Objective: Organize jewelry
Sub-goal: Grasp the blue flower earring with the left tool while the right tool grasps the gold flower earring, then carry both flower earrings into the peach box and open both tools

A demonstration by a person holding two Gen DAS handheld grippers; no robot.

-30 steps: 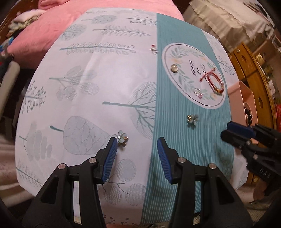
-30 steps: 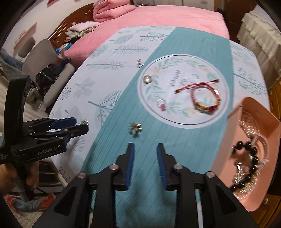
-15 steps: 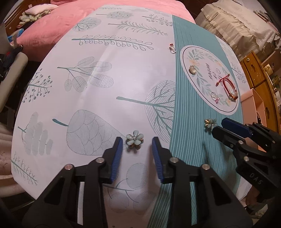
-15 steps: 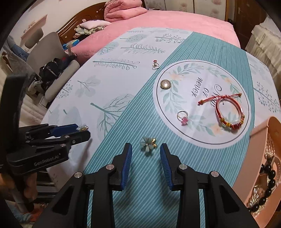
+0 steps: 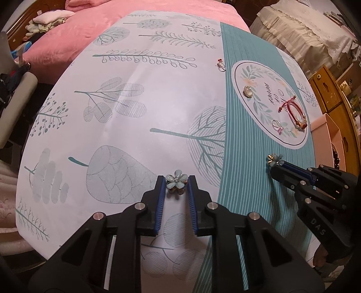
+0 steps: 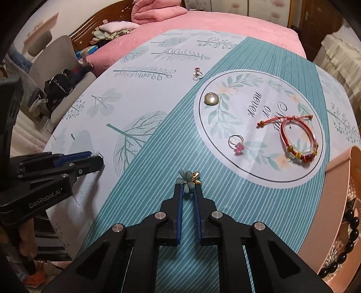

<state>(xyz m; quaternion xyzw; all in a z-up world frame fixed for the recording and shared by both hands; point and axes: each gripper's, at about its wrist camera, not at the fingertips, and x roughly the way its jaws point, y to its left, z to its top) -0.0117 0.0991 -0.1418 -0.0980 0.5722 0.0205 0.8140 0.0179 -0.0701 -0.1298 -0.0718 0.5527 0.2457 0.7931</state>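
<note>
My left gripper (image 5: 175, 183) is shut on a pale green flower earring (image 5: 176, 182) on the white part of the tablecloth. My right gripper (image 6: 187, 188) is shut on a matching flower earring (image 6: 187, 179) on the teal stripe; it also shows in the left wrist view (image 5: 274, 159). On the round print lie a red bead bracelet (image 6: 299, 139), a ring with a pink stone (image 6: 235, 142) and a pearl brooch (image 6: 211, 98). A small ring with a red stone (image 6: 197, 75) lies further back.
A pink tray (image 6: 338, 166) at the right table edge holds a black bead bracelet (image 6: 348, 239) and other jewelry. A pink bed (image 6: 225, 20) lies behind the table. A chair with bags (image 6: 61, 85) stands at the left.
Both grippers moved forward onto the flower earrings and closed: the left jaws now pinch the earring on the white cloth, the right jaws pinch the one on the teal stripe.
</note>
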